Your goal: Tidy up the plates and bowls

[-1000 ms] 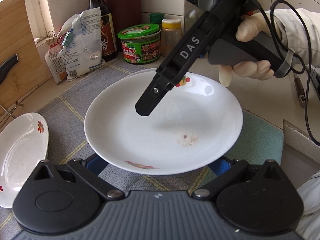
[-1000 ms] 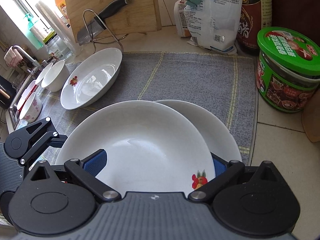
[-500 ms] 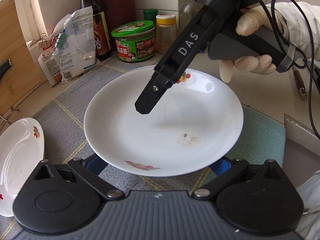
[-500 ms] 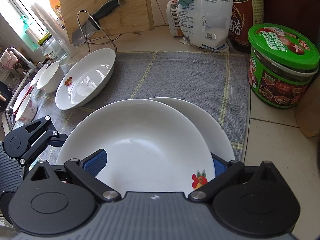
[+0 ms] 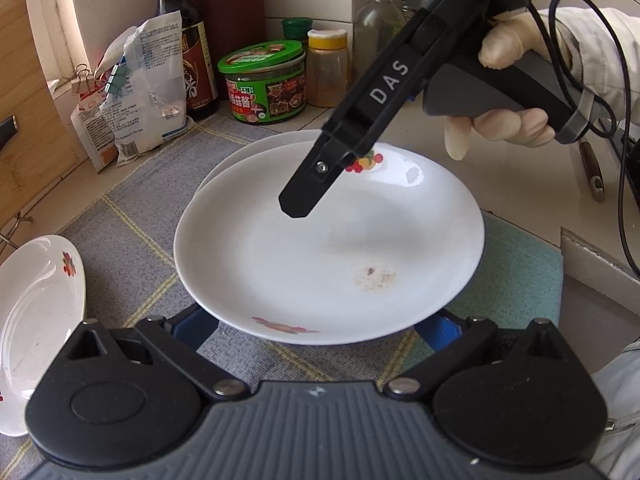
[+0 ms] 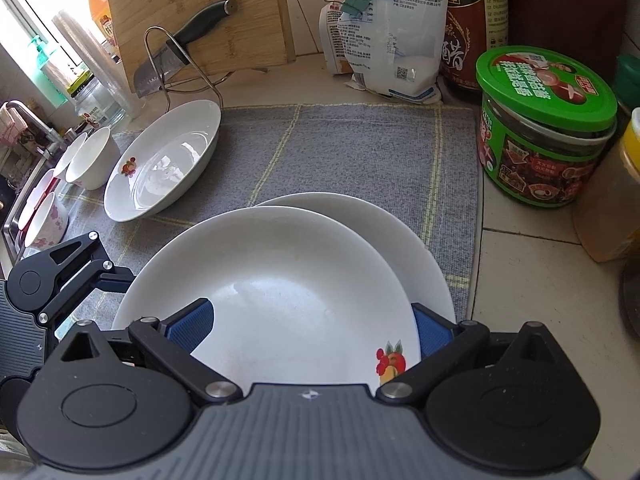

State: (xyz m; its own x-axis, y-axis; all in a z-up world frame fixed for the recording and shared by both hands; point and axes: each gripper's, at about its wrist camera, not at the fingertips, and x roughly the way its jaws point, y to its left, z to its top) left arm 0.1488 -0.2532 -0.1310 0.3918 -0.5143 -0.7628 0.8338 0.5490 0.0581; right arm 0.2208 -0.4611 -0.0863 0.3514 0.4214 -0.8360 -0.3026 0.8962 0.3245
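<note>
Shifted: upper plate now nearer square over lower plate on grey mat. Left gripper: spread beneath its rim. Right gripper: spread, straddling rim. Risk: your release off-centre, plate slides.

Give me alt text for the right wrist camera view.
A white plate lies between the right gripper's open blue pads, stacked off-centre on another plate on a grey mat. A third plate and a green-lidded jar sit beyond.
</note>
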